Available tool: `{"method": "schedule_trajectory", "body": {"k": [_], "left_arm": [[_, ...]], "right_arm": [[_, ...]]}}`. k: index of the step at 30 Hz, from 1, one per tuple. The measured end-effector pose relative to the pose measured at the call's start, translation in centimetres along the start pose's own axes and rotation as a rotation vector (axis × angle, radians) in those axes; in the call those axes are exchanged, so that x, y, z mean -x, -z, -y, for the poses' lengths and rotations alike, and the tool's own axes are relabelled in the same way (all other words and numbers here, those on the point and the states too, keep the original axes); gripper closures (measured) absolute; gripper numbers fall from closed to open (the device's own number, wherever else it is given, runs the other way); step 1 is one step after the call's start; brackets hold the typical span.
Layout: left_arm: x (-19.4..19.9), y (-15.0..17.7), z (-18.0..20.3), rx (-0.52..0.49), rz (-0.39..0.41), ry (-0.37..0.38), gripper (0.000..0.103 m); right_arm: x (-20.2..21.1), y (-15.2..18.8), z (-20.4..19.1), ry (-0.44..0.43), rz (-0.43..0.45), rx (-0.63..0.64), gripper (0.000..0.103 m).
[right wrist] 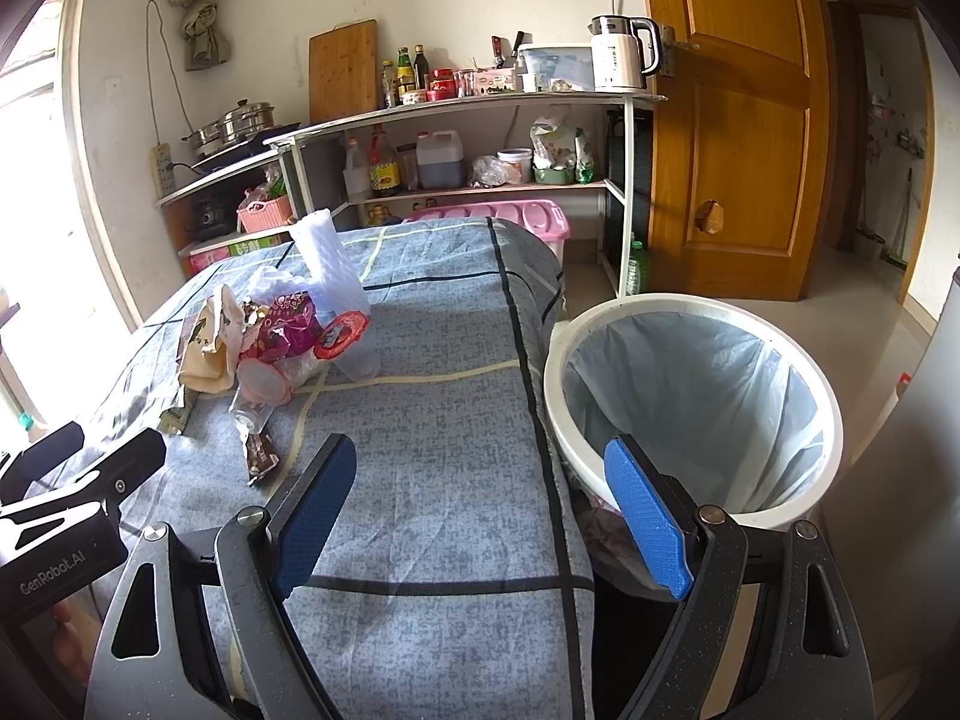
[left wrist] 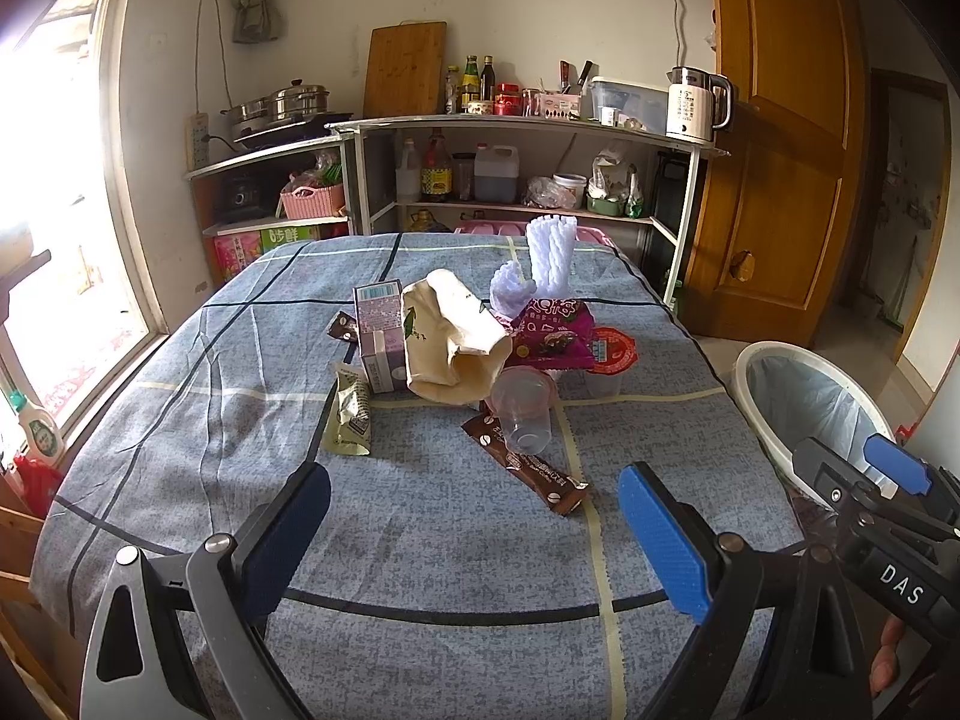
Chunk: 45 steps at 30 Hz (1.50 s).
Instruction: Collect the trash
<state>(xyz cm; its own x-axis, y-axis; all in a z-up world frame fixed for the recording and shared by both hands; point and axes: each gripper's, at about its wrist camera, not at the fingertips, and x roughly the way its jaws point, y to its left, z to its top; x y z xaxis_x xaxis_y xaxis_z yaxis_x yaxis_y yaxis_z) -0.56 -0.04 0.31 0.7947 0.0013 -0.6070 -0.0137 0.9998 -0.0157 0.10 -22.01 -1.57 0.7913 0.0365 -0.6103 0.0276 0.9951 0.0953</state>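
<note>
Kitchen corner with a metal shelf unit (left wrist: 528, 126) along the back wall, a wooden door (left wrist: 780, 138) at the far right, bright window at the far left. Closer in, a table under a blue checked cloth (left wrist: 420, 540), spread beneath and ahead of both grippers. Left gripper (left wrist: 474, 534) held low over the near part of the cloth, jaws spread wide, nothing between the 2 blue pads. Straight ahead of it, well apart, a heap of trash: a brown coffee sachet (left wrist: 528, 462) lying flat as the nearest piece, a clear plastic cup (left wrist: 522, 408) on its side touching that sachet, a crumpled beige paper bag (left wrist: 456, 336) behind the cup, a purple carton (left wrist: 378, 330) just left of the bag, a pale green pouch (left wrist: 348, 414) left of the cup, a magenta snack wrapper (left wrist: 552, 336) and a red-lidded cup (left wrist: 612, 354) to the right, white foam netting (left wrist: 552, 252) standing upright at the back. Right gripper (right wrist: 480, 516) also agape and empty, hanging over the table's right edge, its right pad in front of the white trash bin (right wrist: 696, 402). Bin beside the table, touching or nearly touching the hanging cloth (hard to tell which), lined with a pale blue bag (right wrist: 690, 384). Same heap seen ahead and to the left of the right gripper. Part of the left tool visible at the far left of the right view; fingertips of a hand (left wrist: 888, 660) at the lower right of the left view.
</note>
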Motion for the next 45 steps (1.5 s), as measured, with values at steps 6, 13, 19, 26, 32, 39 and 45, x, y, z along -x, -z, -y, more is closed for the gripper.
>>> {"method": "schedule_trajectory", "body": {"k": [6, 13, 19, 26, 32, 39, 45], "left_arm": [[0.0, 0.0, 0.0, 0.000, 0.000, -0.001, 0.005], [0.0, 0.0, 0.0, -0.001, 0.000, 0.000, 0.005], [0.0, 0.0, 0.0, -0.001, 0.001, 0.000, 0.005], [-0.1, 0.0, -0.3, -0.001, -0.004, 0.003, 0.005], [-0.8, 0.2, -2.3, 0.008, -0.032, 0.000, 0.005], [-2.8, 0.5, -6.6, 0.053, -0.079, -0.049, 0.005], [-5.1, 0.5, -9.7, 0.105, -0.133, -0.011, 0.005]], "right_arm": [[0.1, 0.0, -0.1, 0.002, 0.002, 0.000, 0.018], [0.1, 0.0, -0.2, 0.002, 0.003, 0.000, 0.018], [0.1, 0.0, -0.1, 0.004, 0.005, -0.001, 0.018], [-0.1, -0.1, -0.3, -0.002, 0.000, 0.004, 0.018], [-1.7, -0.1, -1.3, -0.040, -0.028, 0.038, 0.018], [-4.0, -0.3, -3.9, -0.178, -0.063, 0.071, 0.018], [-5.8, -0.2, -6.3, -0.228, -0.094, 0.125, 0.019]]}}
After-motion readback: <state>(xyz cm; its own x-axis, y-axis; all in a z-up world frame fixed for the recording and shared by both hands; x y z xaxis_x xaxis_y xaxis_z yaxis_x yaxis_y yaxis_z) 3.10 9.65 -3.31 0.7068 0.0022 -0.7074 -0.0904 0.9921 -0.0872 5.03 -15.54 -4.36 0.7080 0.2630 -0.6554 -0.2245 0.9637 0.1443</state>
